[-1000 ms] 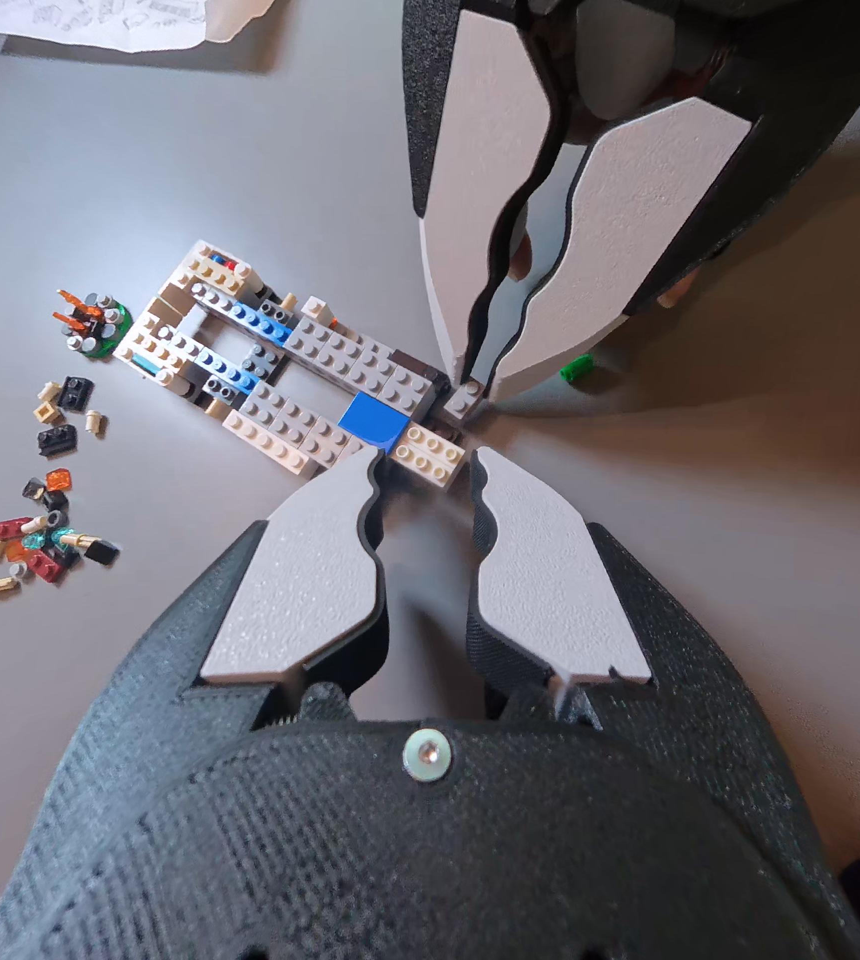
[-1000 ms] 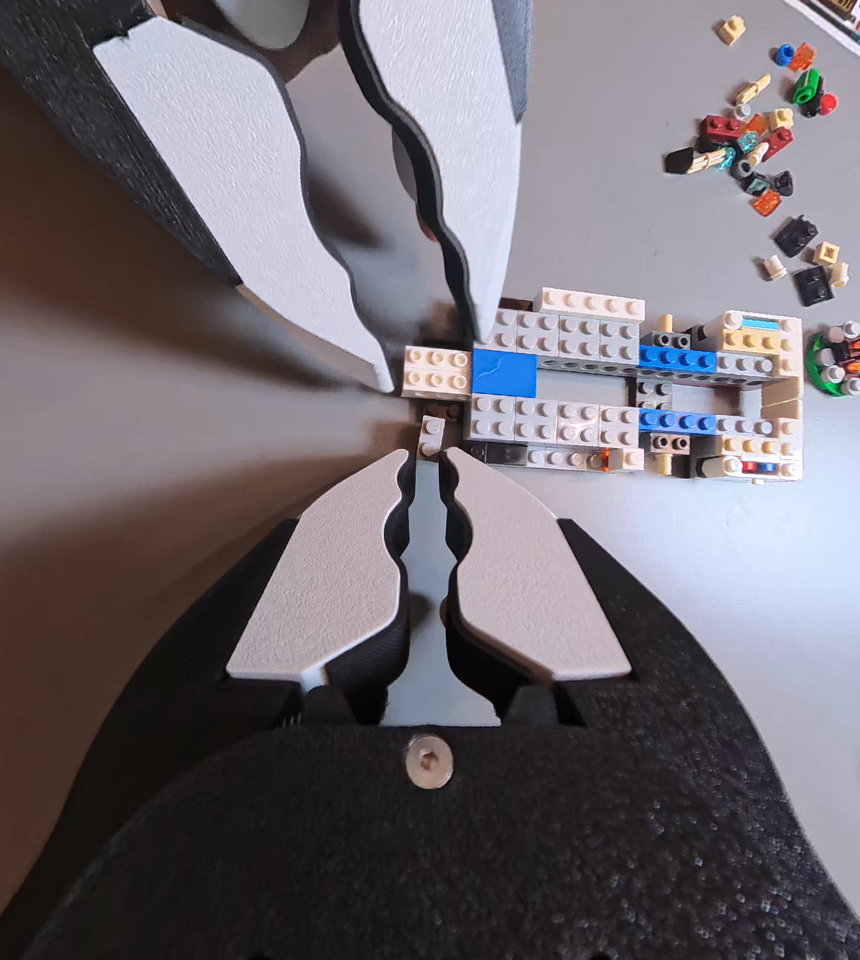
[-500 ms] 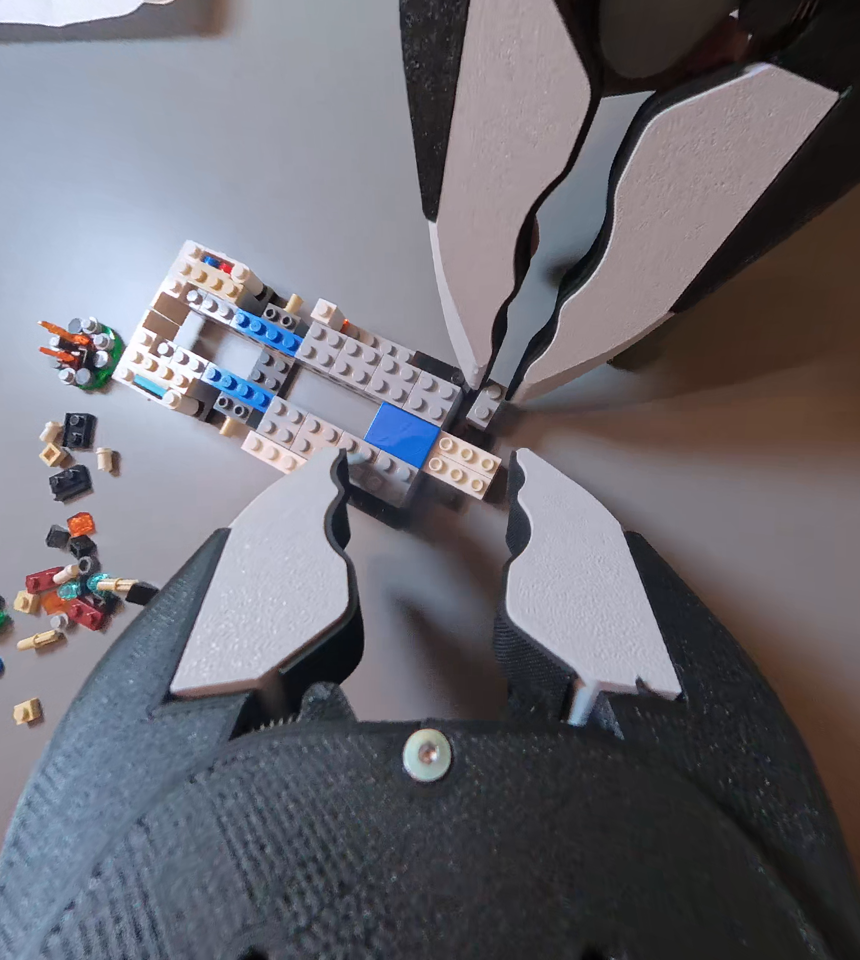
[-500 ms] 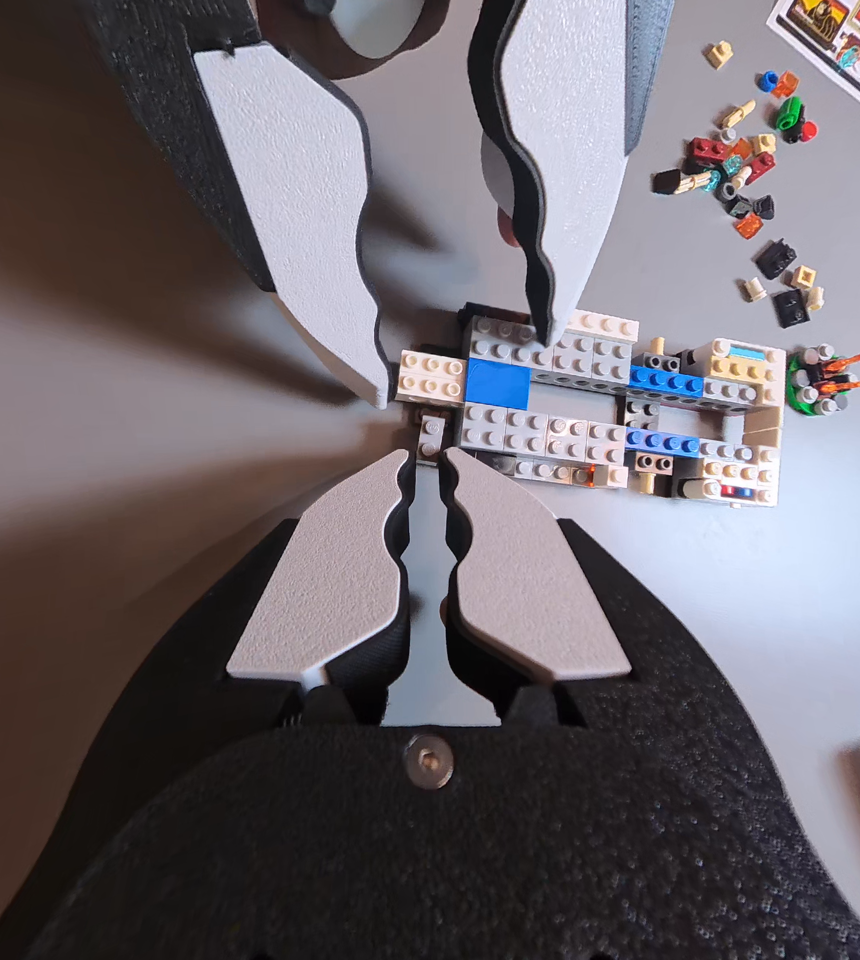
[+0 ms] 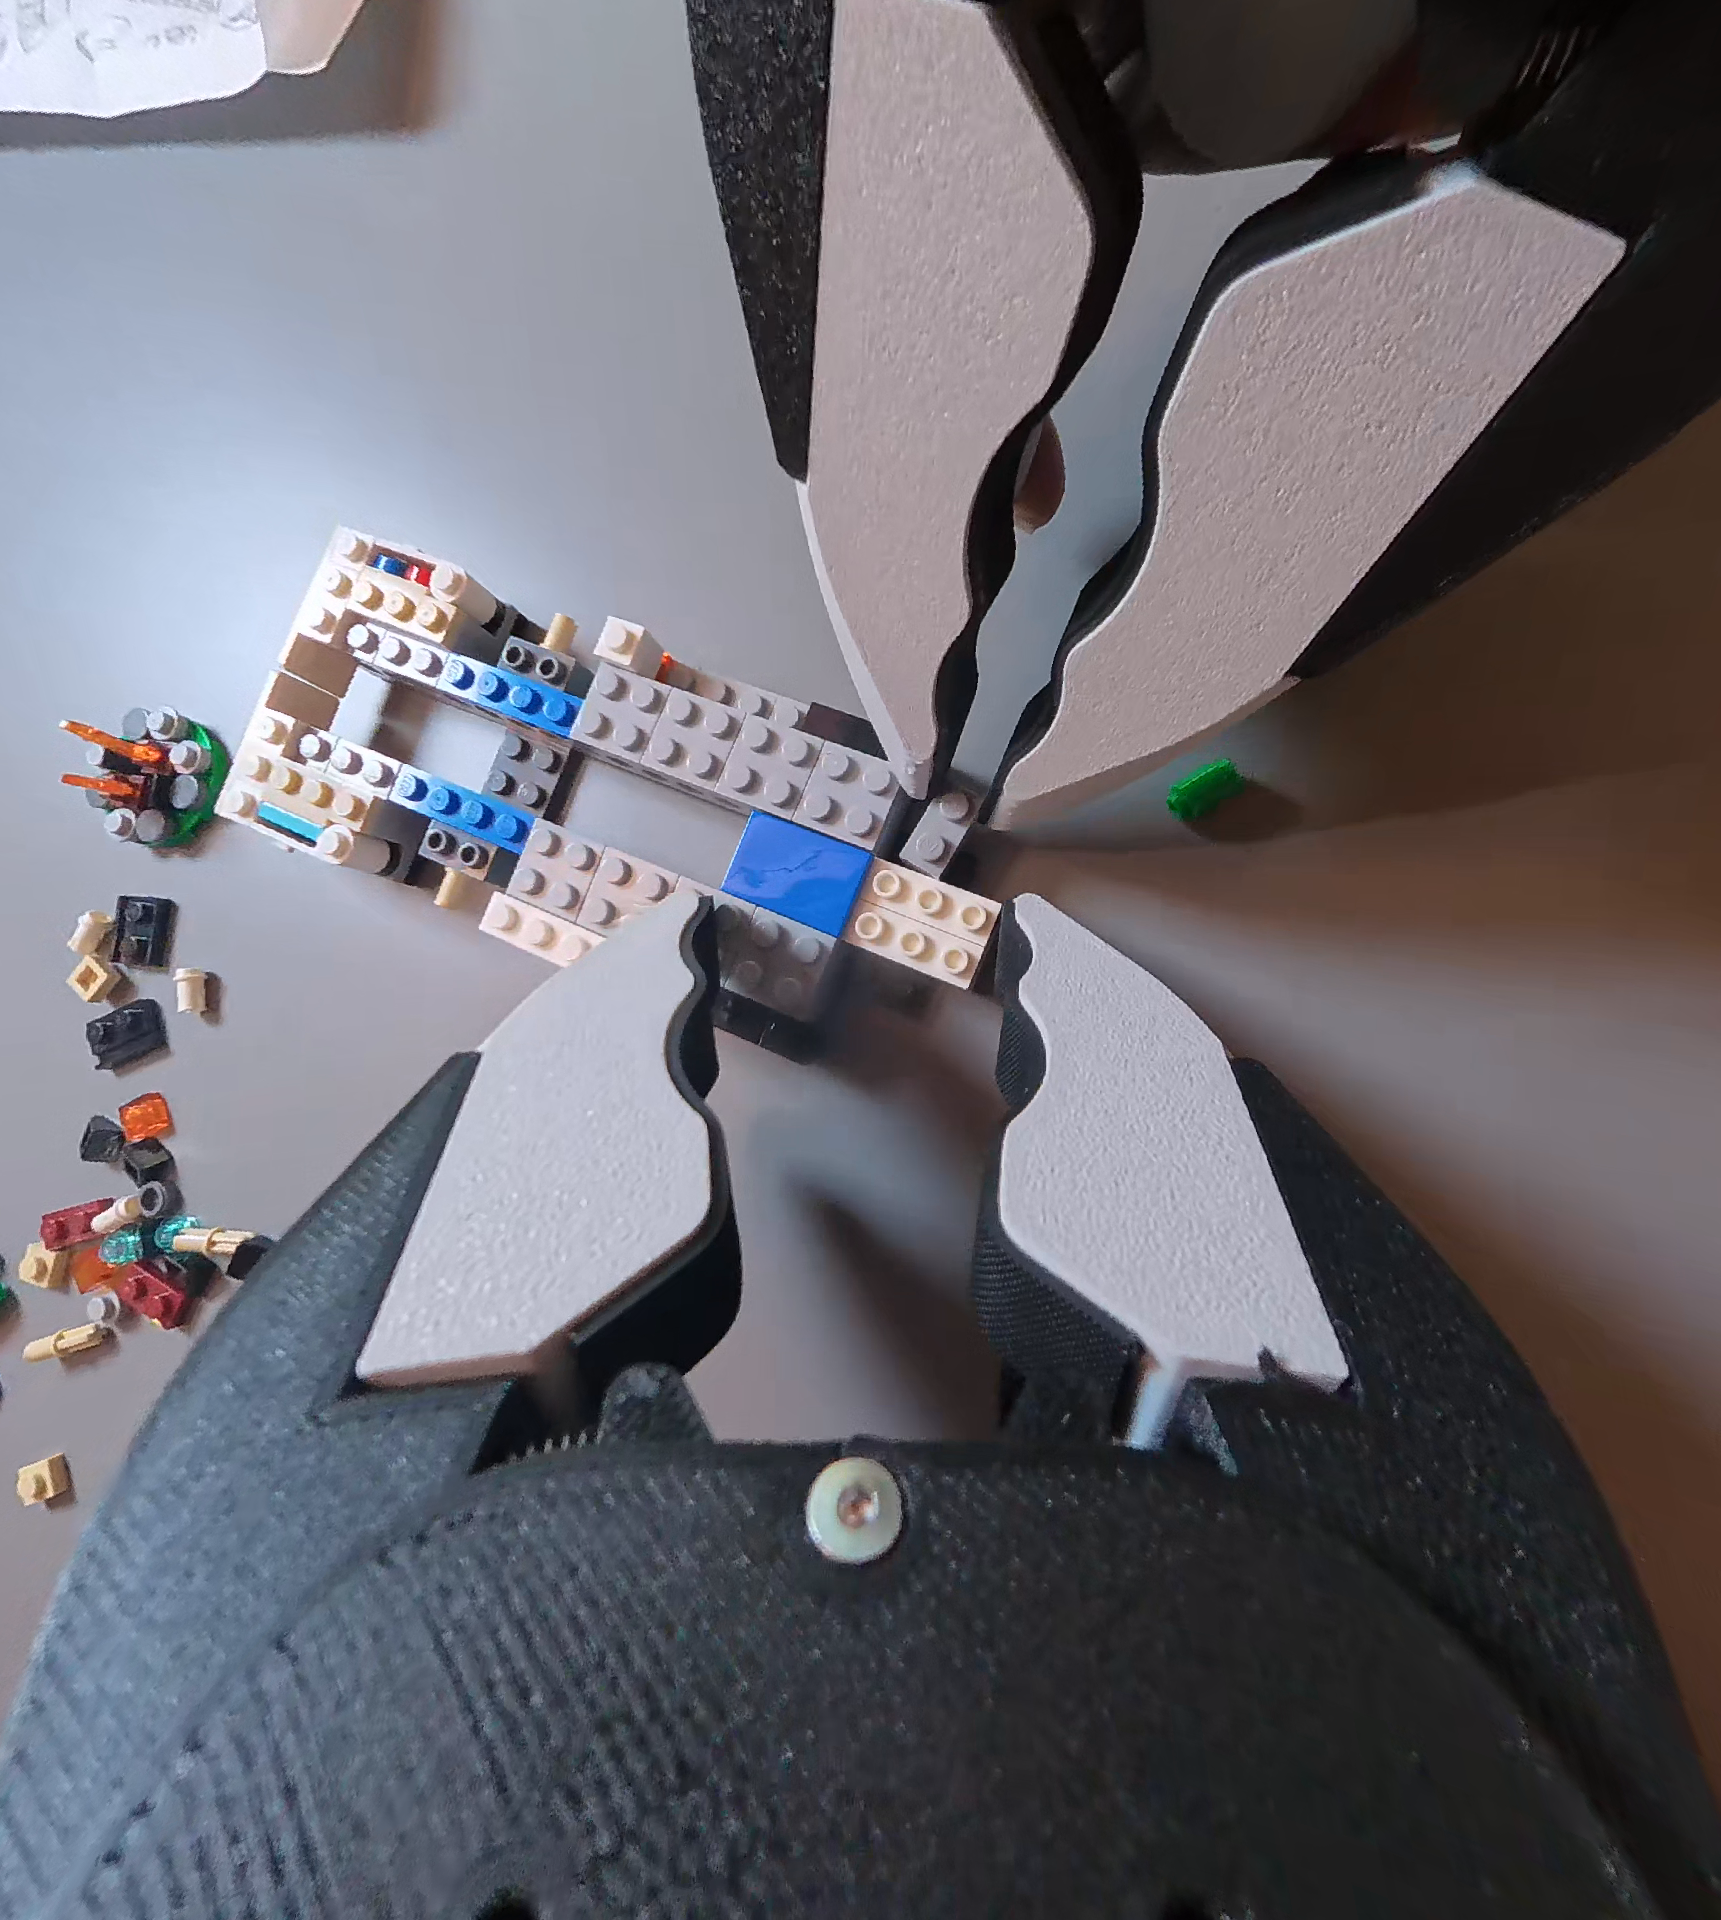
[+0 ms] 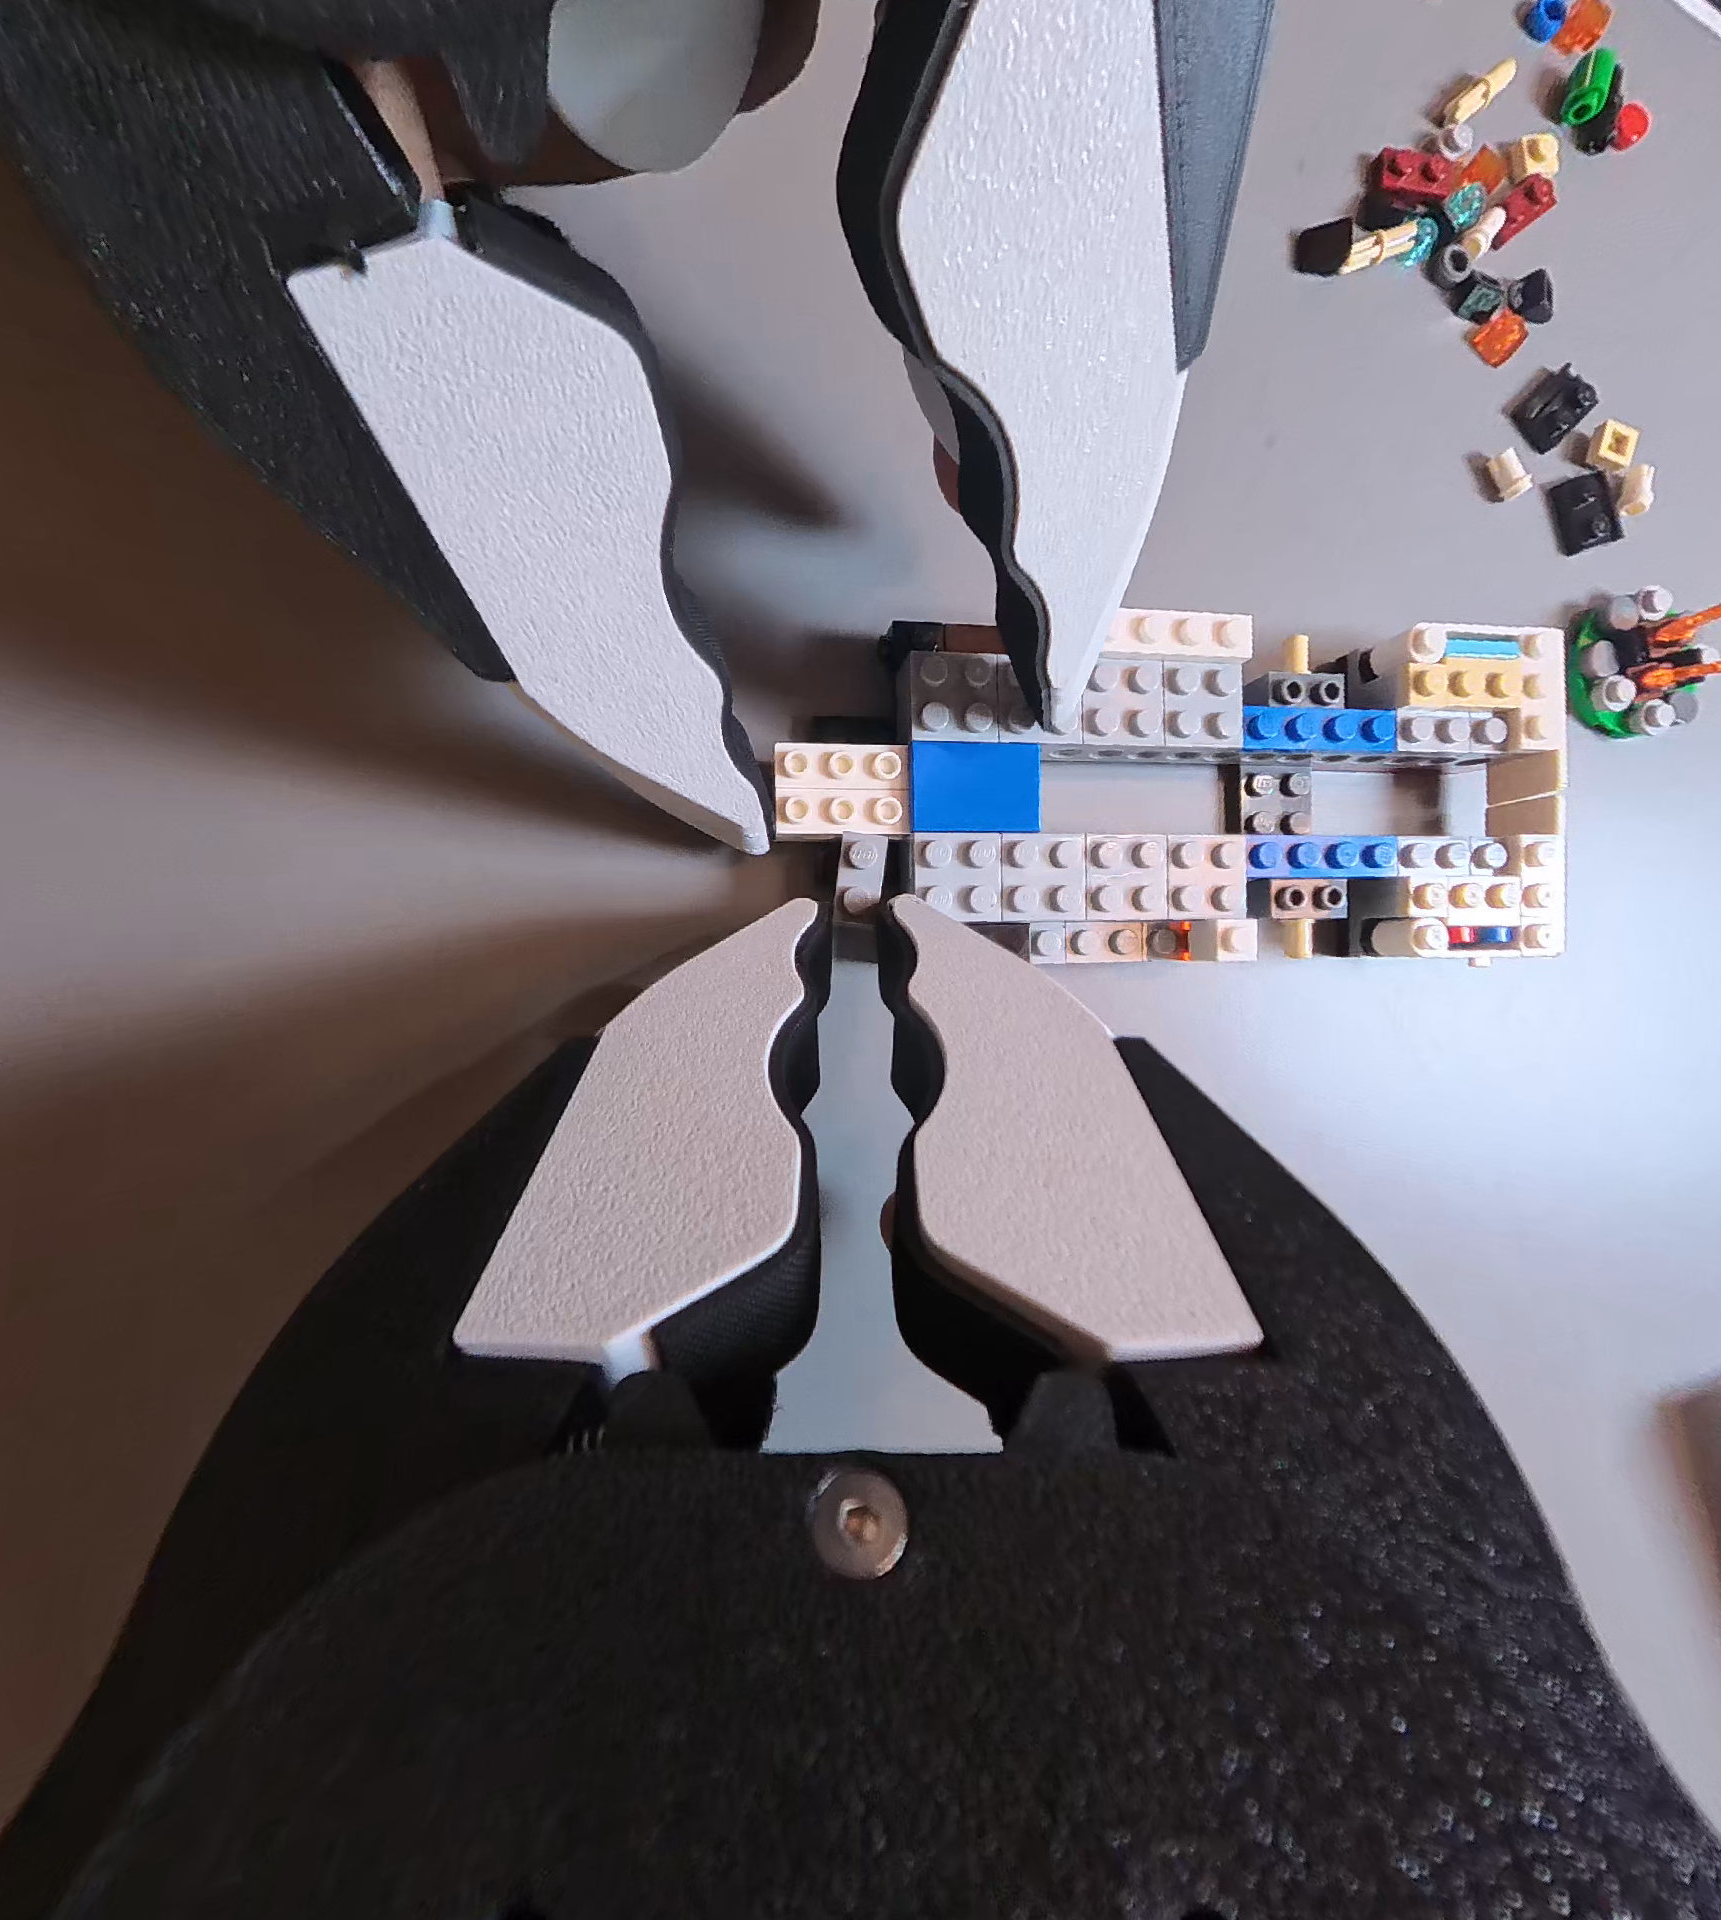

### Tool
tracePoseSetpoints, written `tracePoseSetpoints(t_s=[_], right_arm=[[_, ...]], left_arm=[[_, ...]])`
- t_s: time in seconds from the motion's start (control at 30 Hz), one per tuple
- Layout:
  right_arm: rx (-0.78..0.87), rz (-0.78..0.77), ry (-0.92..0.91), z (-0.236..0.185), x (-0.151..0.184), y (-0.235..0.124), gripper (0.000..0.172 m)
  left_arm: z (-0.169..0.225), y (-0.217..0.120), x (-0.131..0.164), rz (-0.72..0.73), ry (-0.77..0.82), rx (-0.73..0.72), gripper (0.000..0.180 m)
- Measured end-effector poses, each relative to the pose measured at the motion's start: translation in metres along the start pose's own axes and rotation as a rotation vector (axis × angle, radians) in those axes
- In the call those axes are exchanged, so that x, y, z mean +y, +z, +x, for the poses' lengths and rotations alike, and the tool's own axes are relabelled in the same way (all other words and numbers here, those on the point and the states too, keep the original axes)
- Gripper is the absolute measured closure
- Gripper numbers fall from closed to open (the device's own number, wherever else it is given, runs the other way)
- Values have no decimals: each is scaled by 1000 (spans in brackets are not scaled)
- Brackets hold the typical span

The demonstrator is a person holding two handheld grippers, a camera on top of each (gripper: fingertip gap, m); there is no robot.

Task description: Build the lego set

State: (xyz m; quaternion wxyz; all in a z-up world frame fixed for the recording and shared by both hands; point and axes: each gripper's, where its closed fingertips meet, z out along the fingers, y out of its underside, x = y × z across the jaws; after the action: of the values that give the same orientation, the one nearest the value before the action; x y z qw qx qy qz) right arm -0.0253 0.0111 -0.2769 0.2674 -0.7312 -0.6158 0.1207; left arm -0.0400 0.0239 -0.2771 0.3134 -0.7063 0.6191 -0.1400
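Observation:
A long brick build (image 5: 627, 769) of grey, cream and blue bricks lies flat on the grey table; it also shows in the right wrist view (image 6: 1147, 831). My right gripper (image 6: 856, 914) is shut on a small grey two-stud plate (image 6: 861, 873) and holds it against the build's near corner, beside the cream plates (image 6: 840, 790). In the left wrist view this plate (image 5: 939, 831) sits between the right gripper's tips. My left gripper (image 5: 856, 920) is open and straddles the build's end with the blue tile (image 5: 799, 868). One of its fingertips (image 6: 1064, 686) rests on grey studs; the other (image 6: 731, 810) is at the cream plates' end.
Loose small pieces (image 5: 108, 1247) lie left of the build, also in the right wrist view (image 6: 1458, 208). A green round piece with orange flames (image 5: 149, 769) stands at the build's far end. A small green piece (image 5: 1204, 790) lies near the right gripper. Paper (image 5: 108, 52) lies at the back. Less than 4 cm separates the two grippers' tips.
My left gripper's fingers spread wider and moved forward over the build's end, then narrowed a little. My right gripper kept its hold on the small grey plate at the build's corner.

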Motion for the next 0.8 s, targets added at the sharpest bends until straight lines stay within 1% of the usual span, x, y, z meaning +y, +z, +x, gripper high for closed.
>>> tracePoseSetpoints(t_s=[0.17, 0.33, 0.5, 0.8], right_arm=[[26, -8, 11, 1, 2, 0, 163], [65, 25, 42, 4, 3, 0, 163], [86, 40, 44, 5, 3, 0, 163], [118, 58, -15, 7, 0, -2, 163]], left_arm=[[1, 1, -2, 9, -38, -5, 129], [0, 1, -7, 62, -137, 5, 130], [0, 2, -8, 52, -157, -11, 130], [0, 2, -8, 53, -159, -20, 130]])
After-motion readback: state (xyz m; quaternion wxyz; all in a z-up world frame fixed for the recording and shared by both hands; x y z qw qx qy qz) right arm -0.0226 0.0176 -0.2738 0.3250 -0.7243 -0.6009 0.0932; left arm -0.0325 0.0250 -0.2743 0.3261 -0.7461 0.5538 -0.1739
